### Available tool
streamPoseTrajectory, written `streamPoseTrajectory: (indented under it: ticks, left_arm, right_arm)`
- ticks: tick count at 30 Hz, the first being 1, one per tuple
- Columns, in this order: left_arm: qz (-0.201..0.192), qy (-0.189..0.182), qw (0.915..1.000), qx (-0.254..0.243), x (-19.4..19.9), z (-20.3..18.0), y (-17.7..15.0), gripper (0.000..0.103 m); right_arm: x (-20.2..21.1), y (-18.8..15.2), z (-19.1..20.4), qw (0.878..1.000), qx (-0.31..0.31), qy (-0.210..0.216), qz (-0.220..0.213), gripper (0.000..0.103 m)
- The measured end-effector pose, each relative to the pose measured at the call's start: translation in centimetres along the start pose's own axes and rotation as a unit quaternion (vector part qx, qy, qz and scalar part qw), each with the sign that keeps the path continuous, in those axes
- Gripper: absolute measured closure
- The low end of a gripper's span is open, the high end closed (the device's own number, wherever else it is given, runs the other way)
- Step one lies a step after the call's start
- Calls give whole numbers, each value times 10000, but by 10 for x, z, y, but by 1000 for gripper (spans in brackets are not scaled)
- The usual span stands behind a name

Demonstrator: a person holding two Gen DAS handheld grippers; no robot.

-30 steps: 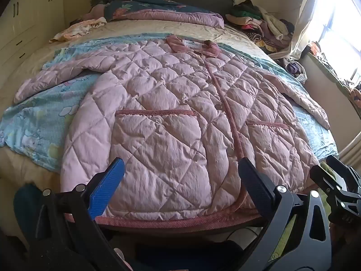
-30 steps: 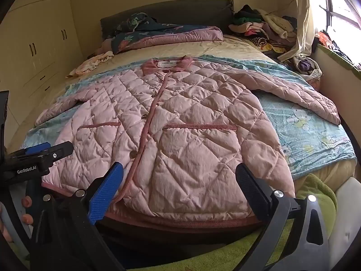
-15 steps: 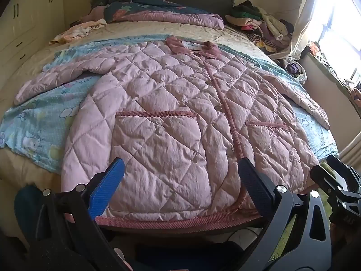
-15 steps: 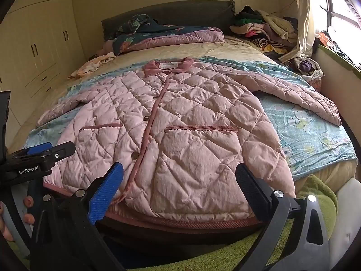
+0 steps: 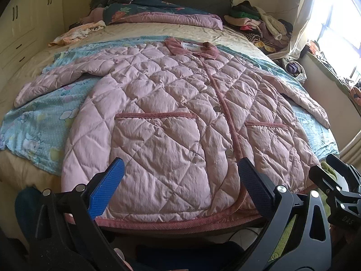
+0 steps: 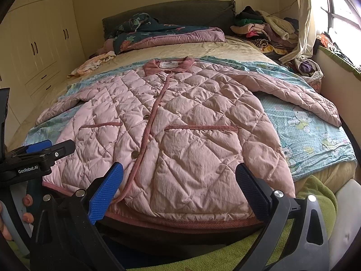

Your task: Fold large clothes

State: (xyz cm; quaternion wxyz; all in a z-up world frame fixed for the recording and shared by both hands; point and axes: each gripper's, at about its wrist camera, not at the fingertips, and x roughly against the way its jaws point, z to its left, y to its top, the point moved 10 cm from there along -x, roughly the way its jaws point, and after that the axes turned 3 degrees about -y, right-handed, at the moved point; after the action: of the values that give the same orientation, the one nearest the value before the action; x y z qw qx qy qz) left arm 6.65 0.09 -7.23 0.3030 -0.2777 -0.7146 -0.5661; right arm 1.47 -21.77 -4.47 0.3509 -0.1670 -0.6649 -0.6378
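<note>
A large pink quilted jacket [image 5: 176, 122] lies flat and buttoned, front up, on the bed, with both sleeves spread out to the sides; it also shows in the right wrist view [image 6: 180, 126]. Its hem hangs at the bed's near edge. My left gripper [image 5: 180, 180] is open and empty, just in front of the hem's left half. My right gripper [image 6: 179, 183] is open and empty, just in front of the hem's right half. Each gripper shows at the edge of the other's view.
A light blue cartoon-print sheet [image 5: 40, 124] lies under the jacket. A folded quilt [image 5: 171, 15] and a clothes pile [image 5: 259, 24] sit near the headboard. Wardrobes [image 6: 33, 45] stand on the left, a window ledge [image 6: 334, 56] on the right. A green towel [image 6: 315, 192] lies below the bed's right corner.
Both views have risen and tilted slightly; the jacket sits a little lower in frame. The jacket itself has not moved and both grippers stay open.
</note>
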Motion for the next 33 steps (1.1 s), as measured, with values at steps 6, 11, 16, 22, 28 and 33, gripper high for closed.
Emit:
streamPoseTrajectory:
  ticks: [6,11,16,22,28,33]
  left_arm:
    - [-12,10,10000,-1,0,0,0,9]
    - [-16,7,10000,-20,0,0,-1,9]
    - [-21,20,10000,-16,0,0,0,9]
    - [-26,14,10000,-25,0,0,-1,9]
    - [-27,15,10000,-25,0,0,0,9]
    - [-43,25,10000,-33,0,0,-1,9]
  right_arm:
    - [0,0,0,10000,3,-17,-2,4]
    - [0,0,1,10000,-1,-7,8,4]
    - [0,0,1,10000,5,-13,0,4]
    - [0,0,1,10000,6,-13,7,4]
    - [-1,0,1,10000,15,-21,17,4]
    - [-1,0,0,10000,11,-23,20,4]
